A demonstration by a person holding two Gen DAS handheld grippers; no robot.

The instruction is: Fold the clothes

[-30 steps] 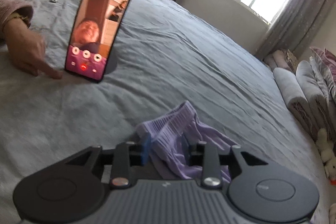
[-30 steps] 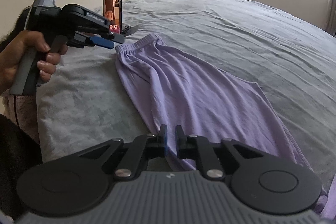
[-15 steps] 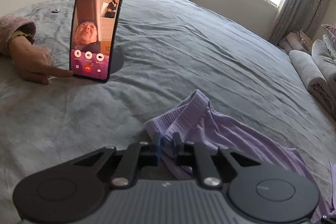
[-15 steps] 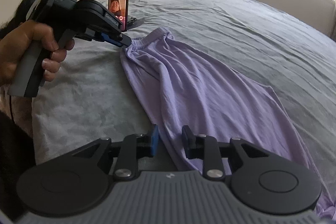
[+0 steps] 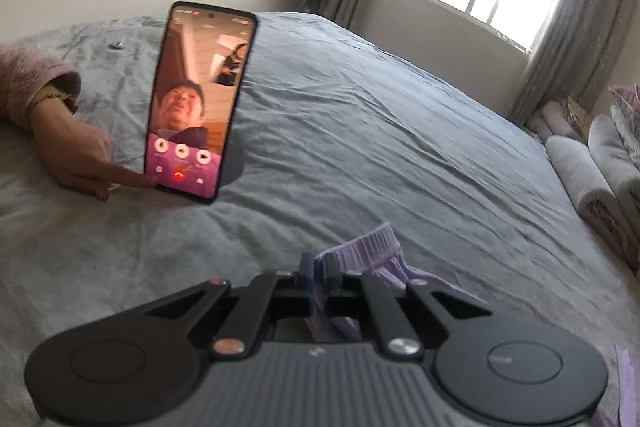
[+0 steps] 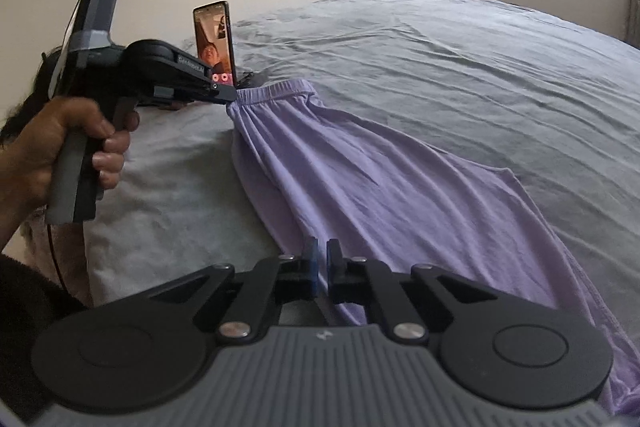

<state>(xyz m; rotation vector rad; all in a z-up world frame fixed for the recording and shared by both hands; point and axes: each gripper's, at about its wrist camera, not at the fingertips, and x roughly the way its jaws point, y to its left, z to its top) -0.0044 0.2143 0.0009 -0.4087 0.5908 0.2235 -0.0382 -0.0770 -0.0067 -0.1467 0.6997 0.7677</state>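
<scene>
A purple garment (image 6: 380, 179) with an elastic waistband lies stretched along the grey bed (image 6: 460, 59). In the right wrist view my left gripper (image 6: 229, 95) is shut on the near corner of the waistband, holding it slightly off the sheet. The left wrist view shows that bunched waistband (image 5: 376, 251) pinched between the fingers of my left gripper (image 5: 318, 267). My right gripper (image 6: 322, 259) is shut on the garment's left side edge, farther down its length. The rest of the fabric lies flat to the right.
A phone (image 5: 200, 103) stands upright on the bed just beyond the waistband, showing a video call. A person's hand (image 5: 76, 155) in a pink sleeve points at its base. Rolled bedding (image 5: 580, 175) lines the right side of the bed.
My left gripper went from open to shut on the waistband corner. My right gripper opened around the garment's side edge, then shut on it. The pointing finger reached the phone's base.
</scene>
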